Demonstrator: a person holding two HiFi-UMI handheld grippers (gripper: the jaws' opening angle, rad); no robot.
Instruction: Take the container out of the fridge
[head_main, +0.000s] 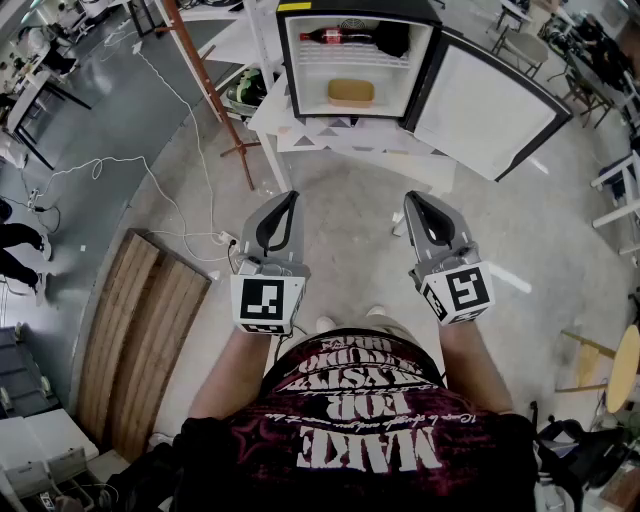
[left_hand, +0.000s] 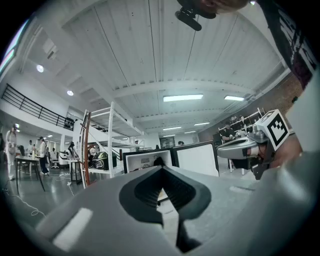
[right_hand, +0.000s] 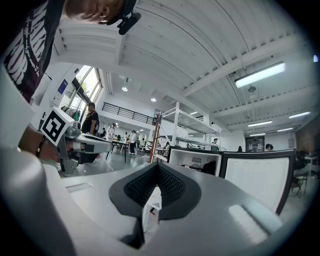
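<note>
Concrete floor (head_main: 350, 215) of a large workshop, head view, w/ a small fridge (head_main: 290, 60) standing on a white table (head_main: 300, 135) at top ctr. Fridge door (head_main: 490, 100) is swung wide open to the right, its white inner face showing. Upper shelf: a bottle (head_main: 335, 37) w/ red label lying on its side, a dark item (head_main: 392, 38) just beside it. Lower shelf: the tan container (head_main: 351, 92), alone, approx centred, inside the fridge. Left gripper (head_main: 290, 197) and right gripper (head_main: 413, 197) are held side by side in front of the person, tips toward the fridge and well apart from it; neither touches the container. Wooden boards (head_main: 135, 340) lie on the floor at lower left, and a white cable (head_main: 165, 185) trails across it.

Left gripper view: jaws of the left gripper (left_hand: 161, 168) are closed tip to tip, nothing btwn them; the open fridge (left_hand: 145, 161) sits beyond the tips, the right gripper (left_hand: 240, 149) at the right edge.

Right gripper view: jaws of the right gripper (right_hand: 157, 165) likewise meet at the tips and hold nothing; fridge (right_hand: 192, 160) and door (right_hand: 255, 177) lie ahead, the left gripper (right_hand: 85, 145) at the left
</note>
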